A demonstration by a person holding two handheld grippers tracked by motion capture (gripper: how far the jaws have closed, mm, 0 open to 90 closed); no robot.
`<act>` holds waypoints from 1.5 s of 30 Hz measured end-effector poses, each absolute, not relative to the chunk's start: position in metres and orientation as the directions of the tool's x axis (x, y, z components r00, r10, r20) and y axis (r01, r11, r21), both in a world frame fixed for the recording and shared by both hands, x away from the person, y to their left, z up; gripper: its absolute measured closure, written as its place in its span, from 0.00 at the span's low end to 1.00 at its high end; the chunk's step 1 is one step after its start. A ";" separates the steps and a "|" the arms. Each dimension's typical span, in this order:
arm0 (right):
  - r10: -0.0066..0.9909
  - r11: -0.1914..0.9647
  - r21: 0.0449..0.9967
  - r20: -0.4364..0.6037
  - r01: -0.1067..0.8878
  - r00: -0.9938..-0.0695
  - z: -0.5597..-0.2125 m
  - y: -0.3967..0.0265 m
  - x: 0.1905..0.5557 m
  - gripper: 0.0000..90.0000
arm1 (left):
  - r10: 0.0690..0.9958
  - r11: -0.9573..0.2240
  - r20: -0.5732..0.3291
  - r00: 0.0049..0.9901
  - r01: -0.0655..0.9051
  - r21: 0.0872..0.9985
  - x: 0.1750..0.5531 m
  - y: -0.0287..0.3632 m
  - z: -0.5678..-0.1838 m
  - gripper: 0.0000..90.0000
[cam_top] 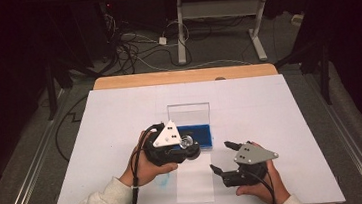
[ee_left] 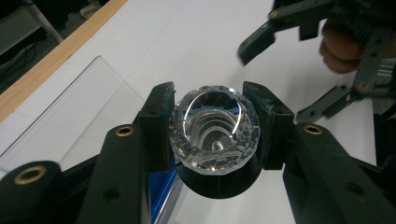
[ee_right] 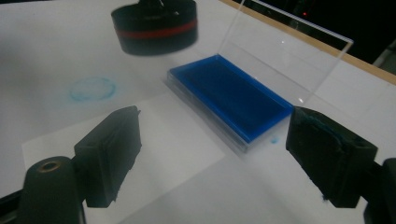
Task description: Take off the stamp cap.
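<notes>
Two grippers work beside the blue ink pad (cam_top: pixel 196 135): the left gripper (cam_top: pixel 189 146) clamps a faceted crystal stamp (ee_left: pixel 214 131) over the pad's near edge, while the right gripper (cam_top: pixel 222 158), jaws spread and empty, hovers nearby, right of the pad.

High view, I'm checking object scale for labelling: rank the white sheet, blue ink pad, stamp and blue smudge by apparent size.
1. White sheet
2. Blue ink pad
3. Stamp and blue smudge: they look alike, and the left tool hides part of the stamp, so I won't rank them.
</notes>
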State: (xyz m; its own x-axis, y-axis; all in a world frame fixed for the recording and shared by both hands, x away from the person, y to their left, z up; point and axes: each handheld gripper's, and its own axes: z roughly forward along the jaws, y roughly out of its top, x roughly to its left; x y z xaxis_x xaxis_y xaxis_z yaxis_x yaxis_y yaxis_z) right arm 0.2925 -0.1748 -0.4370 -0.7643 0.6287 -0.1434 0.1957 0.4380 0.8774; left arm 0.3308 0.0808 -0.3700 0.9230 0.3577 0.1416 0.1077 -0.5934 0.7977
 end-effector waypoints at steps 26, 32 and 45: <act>0.575 0.431 0.888 -0.134 0.159 -0.807 -0.450 -0.127 0.300 0.41 | 0.306 -0.574 0.087 0.948 0.111 0.811 0.329 0.070 -0.383 0.60; 0.577 0.434 0.885 -0.130 0.168 -0.806 -0.453 -0.128 0.302 0.40 | 0.301 -0.567 0.085 0.950 0.106 0.817 0.327 0.068 -0.384 0.61; 0.577 0.449 0.883 -0.169 0.137 -0.799 -0.450 -0.130 0.298 0.43 | 0.292 -0.549 0.078 0.953 0.100 0.830 0.326 0.070 -0.383 0.60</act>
State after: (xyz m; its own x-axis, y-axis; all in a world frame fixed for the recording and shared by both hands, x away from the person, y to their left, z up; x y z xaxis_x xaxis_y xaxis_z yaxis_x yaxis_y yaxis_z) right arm 0.2979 -0.1305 -0.4502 -0.7992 0.5768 -0.1691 0.1370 0.4487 0.8831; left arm 0.3264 0.0699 -0.3829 0.9532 0.2921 0.0784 0.0998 -0.5485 0.8301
